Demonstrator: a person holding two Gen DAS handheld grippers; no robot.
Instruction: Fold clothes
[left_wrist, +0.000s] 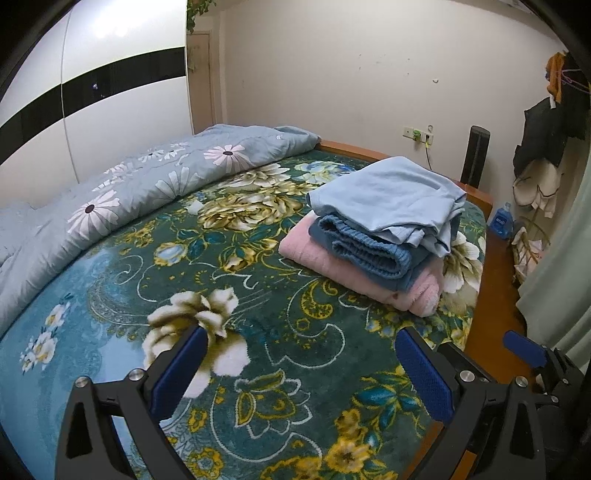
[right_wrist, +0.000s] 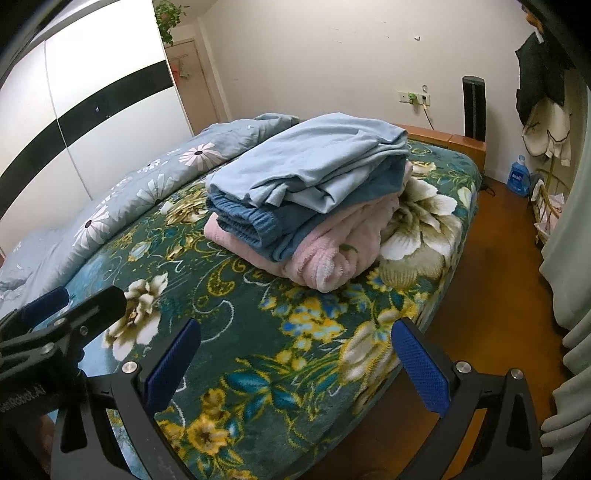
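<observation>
Three clothes lie folded in one stack (left_wrist: 373, 229) on the bed (left_wrist: 258, 332), at my 1 o'clock: light blue over dark blue over pink. No loose garment shows. My left gripper (left_wrist: 301, 362) and right gripper (right_wrist: 295, 354) are both spread wide, holding nothing.

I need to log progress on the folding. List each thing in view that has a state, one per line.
Light blue thin garment: folded, top of the stack.
Dark blue ribbed garment: folded, middle of the stack.
Pink fleecy garment: folded, bottom of the stack.
Grey-blue daisy-print quilt: bunched along the far side of the bed.
Left gripper: open, empty.
Right gripper: open, empty.
</observation>
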